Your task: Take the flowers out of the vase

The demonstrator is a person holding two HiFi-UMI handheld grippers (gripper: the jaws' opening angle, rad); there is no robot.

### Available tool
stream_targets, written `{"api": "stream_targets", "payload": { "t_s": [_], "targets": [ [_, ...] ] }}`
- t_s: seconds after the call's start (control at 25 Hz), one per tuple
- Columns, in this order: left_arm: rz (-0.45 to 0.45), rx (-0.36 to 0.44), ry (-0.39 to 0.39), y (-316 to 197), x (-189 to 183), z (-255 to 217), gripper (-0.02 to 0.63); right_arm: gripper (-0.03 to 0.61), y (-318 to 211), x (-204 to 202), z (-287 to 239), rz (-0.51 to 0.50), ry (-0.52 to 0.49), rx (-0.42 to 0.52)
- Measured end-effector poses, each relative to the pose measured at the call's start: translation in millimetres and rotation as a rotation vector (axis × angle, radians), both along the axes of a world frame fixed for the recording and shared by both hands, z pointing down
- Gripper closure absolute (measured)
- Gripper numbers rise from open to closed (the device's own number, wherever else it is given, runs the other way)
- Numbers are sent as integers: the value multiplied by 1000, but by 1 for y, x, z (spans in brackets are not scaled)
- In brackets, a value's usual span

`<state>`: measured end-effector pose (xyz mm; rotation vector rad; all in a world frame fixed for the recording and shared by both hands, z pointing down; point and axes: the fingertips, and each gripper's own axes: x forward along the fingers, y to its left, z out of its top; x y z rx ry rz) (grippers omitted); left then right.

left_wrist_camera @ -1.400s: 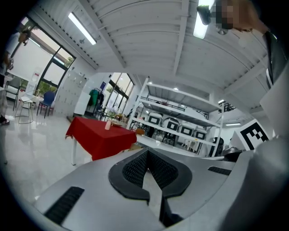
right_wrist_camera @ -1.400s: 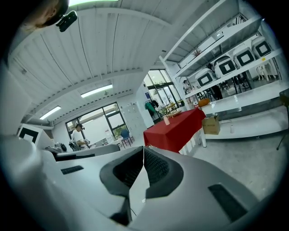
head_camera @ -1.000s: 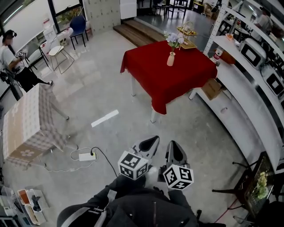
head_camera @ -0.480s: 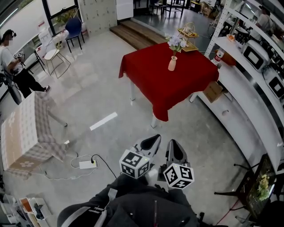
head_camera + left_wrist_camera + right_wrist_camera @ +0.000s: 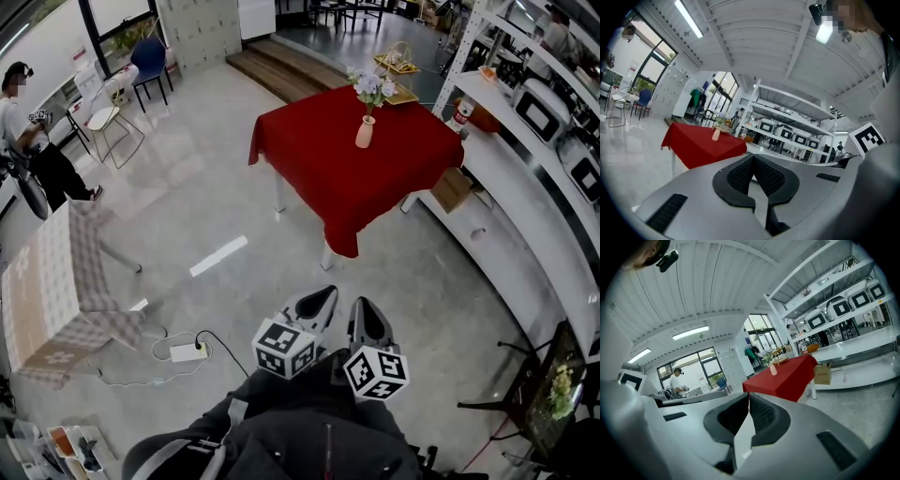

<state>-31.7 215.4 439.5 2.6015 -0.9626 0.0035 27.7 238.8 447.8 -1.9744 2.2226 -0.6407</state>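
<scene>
A small pale vase [image 5: 365, 131] with a bunch of pale flowers [image 5: 369, 86] stands on a table under a red cloth [image 5: 352, 159], far ahead of me across the floor. The same vase [image 5: 716, 134] shows small in the left gripper view and the vase [image 5: 773, 369] in the right gripper view. My left gripper [image 5: 319, 302] and right gripper [image 5: 367, 315] are held side by side close to my body, both shut with nothing between the jaws. In each gripper view the pads meet at the tips.
White shelving with appliances [image 5: 553, 112] runs along the right. A cardboard box [image 5: 450, 187] sits by the table. A cloth-covered checked table [image 5: 52, 281] stands left, a power strip with cable [image 5: 183, 352] lies on the floor. A person [image 5: 23, 122] stands far left.
The red table and vase have drawn slightly nearer and shifted in the head view as I walk forward. Both grippers stay shut in the same pose.
</scene>
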Motion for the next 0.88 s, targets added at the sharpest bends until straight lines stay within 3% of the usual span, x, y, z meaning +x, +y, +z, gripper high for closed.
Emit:
{"api": "stream_targets", "payload": {
  "t_s": [0.88],
  "targets": [
    [-29, -27, -6, -59, 14, 7, 604, 568, -70, 15, 3, -37, -19, -20]
  ]
}}
